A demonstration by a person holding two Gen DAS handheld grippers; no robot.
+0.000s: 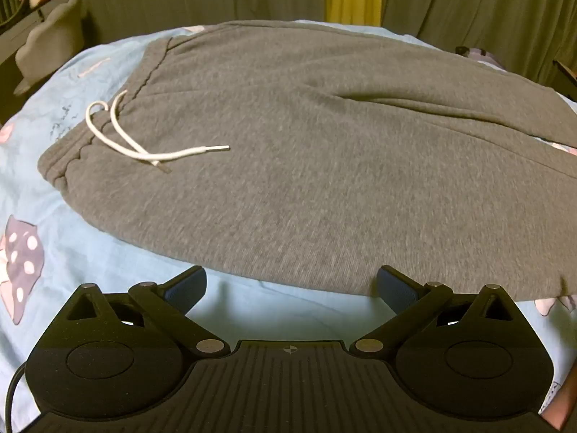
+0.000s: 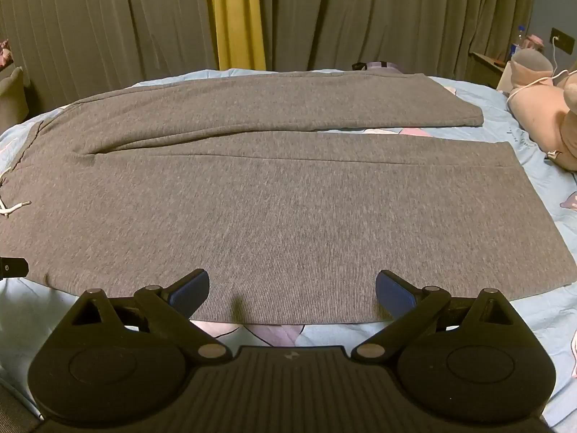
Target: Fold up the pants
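Grey sweatpants lie spread flat on a light blue bedsheet. Their waistband sits at the left with a white drawstring lying loose on the fabric. In the right wrist view the two legs stretch to the right, the far leg slightly apart from the near one. My left gripper hovers open over the near edge by the hip, nothing between its fingers. My right gripper is open above the near leg's edge, also holding nothing.
Grey and yellow curtains hang behind the bed. Pink plush toys and a white cable lie at the bed's right side, beside a nightstand with a bottle. A grey chair stands at the far left.
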